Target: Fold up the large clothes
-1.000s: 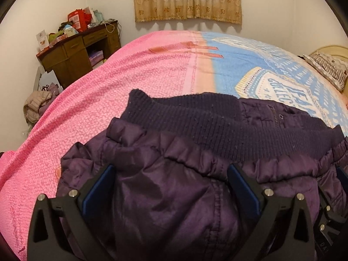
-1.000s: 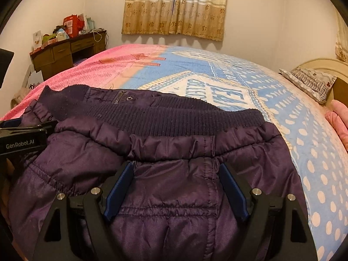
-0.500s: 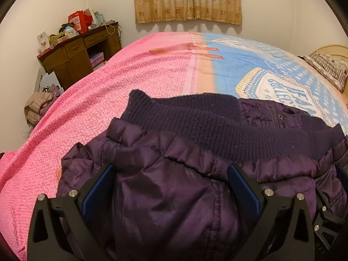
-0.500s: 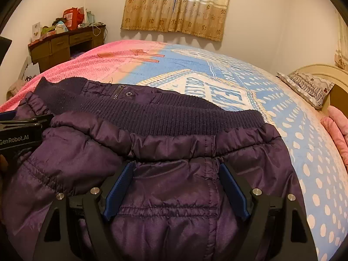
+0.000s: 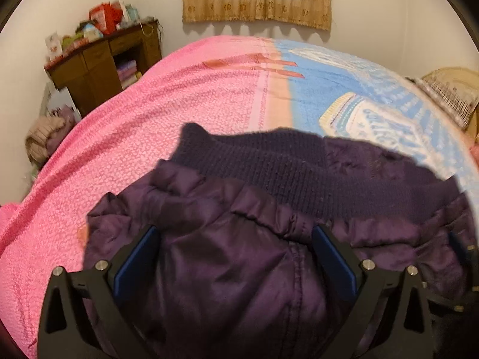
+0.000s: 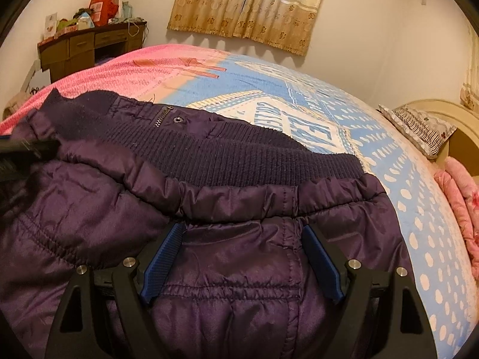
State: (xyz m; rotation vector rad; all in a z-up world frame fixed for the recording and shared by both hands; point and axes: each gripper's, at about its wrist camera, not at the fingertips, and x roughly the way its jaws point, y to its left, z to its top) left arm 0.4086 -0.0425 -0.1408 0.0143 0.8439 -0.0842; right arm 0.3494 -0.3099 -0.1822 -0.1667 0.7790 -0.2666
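So the big purple puffer jacket is lying on the bed, bunched up at the near edge on the pink and blue bedspread, and both claws are hovering right over it. The left claw is sitting with its jaws spread wide, shiny fabric bulging up between the blue pads but nothing looking pinched. The right claw is doing the same thing just beside it, jaws wide apart over a stitched seam, pads not pressing on anything as far as I can tell. My worry from here: that shell is slick, glossy nylon over soft padding, so if the claws are closing on just the top skin, I'm guessing the layer slides out or only one layer comes up and the fold goes lopsided. The puffy filling is also springy, so any crease is probably popping back open. The ribbed knit hem is the opposite, matte, stretchy and grippy, with a gathered ruffle where it meets the shell, and it's already lying crooked, so lifting unevenly could be twisting the whole thing. There's also a zipper end and a metal snap near the far edge that could be snagging on the textured bedspread. A wooden desk piled with clutter and a curtain are sitting well apart from all this.
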